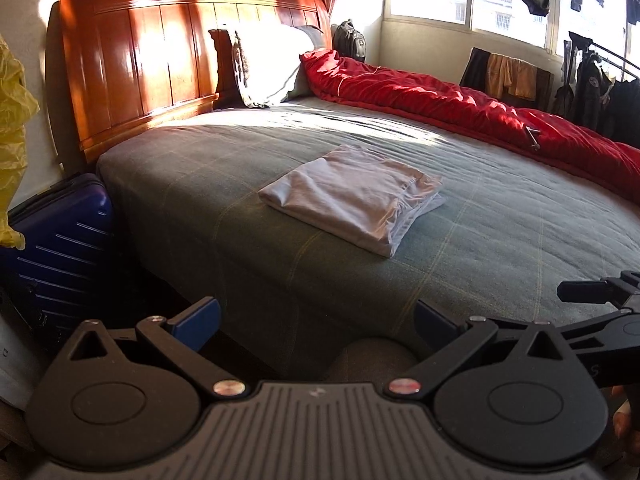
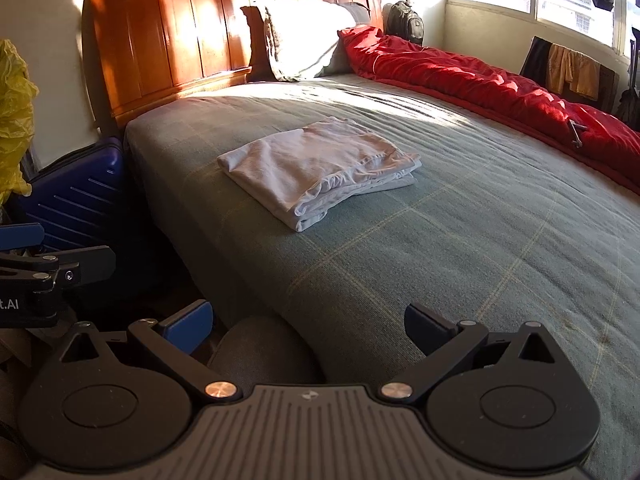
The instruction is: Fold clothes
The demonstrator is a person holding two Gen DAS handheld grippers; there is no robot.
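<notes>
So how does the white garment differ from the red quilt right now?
The white garment is folded into a compact, flat rectangle in the middle of the bed; the red quilt lies rumpled in a long heap along the far, window side. The garment is much smaller. Both rest on the green cover, touched by neither gripper.

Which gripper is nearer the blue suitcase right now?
Left. The left gripper hangs beside the suitcase off the bed's corner; the right gripper sits farther along the bed edge. Both jaws open, empty.

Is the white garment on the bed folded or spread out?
Folded. The white garment lies as a compact rectangle on the bed, with stacked layered edges showing.
</notes>
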